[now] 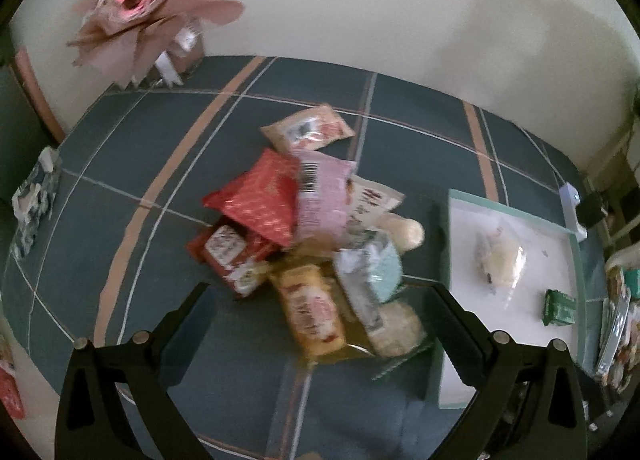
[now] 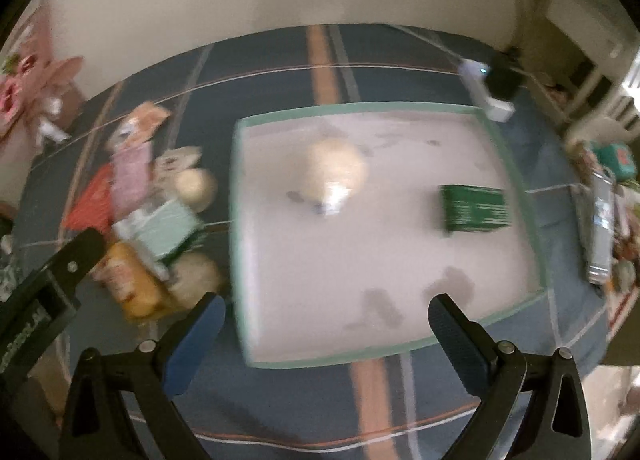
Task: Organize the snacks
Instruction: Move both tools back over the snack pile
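Left wrist view: left gripper (image 1: 320,296) spread wide, empty, above crinkled foil snack packets (image 1: 304,228); right gripper (image 2: 326,314) spread wide, empty, over flat white tray (image 2: 516,184) bearing boxy green carton (image 2: 474,206).

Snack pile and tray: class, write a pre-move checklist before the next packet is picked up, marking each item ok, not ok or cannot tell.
1. Left gripper open, holding nothing: ok.
2. Right gripper open, holding nothing: ok.
3. Tray has bare floor for more snacks: ok.
4. Green box and wrapped bun lie apart inside the tray: ok.
5. Yellow packet free of neighbours: not ok, packets overlap in the pile.
6. Views sharp enough to read labels: not ok, blurred.
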Demonstrator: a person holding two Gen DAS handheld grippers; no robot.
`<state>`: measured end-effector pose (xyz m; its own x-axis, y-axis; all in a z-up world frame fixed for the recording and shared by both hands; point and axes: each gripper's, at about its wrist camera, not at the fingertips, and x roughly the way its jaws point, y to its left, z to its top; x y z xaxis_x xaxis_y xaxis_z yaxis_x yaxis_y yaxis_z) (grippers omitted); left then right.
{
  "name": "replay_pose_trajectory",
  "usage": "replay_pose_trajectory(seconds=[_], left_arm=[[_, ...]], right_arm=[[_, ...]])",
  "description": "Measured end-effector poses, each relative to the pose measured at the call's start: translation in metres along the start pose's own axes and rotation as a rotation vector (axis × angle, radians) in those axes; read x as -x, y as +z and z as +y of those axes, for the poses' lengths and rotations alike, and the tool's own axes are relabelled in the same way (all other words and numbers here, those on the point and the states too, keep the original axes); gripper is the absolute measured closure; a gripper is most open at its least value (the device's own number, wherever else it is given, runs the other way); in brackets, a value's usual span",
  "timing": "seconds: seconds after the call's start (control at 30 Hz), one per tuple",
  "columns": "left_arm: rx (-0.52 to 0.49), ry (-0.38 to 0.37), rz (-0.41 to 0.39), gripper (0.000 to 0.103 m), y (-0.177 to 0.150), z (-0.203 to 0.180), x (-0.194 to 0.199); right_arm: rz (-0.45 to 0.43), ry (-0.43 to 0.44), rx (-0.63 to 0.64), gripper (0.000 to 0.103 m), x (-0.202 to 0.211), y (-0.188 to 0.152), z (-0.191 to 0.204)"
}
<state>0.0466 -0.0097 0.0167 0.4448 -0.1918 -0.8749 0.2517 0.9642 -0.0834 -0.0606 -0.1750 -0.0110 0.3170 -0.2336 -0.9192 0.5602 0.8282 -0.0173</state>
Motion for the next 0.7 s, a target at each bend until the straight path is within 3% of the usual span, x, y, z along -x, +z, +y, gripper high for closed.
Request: replay_pose_trajectory(seconds=[0.37,0.7], left_arm=[[0.217,0.037,0.048,0.001,0.009,0.077,-0.017],[0.228,-0.001,0.113,0.001,0.006,0.071,-0.035]], right_arm=[[0.041,0.064,0.102,0.000,-0.019,-0.005,0.059],[0.102,0.069,0.104,0.000,-0.044,-0.002,0.069]])
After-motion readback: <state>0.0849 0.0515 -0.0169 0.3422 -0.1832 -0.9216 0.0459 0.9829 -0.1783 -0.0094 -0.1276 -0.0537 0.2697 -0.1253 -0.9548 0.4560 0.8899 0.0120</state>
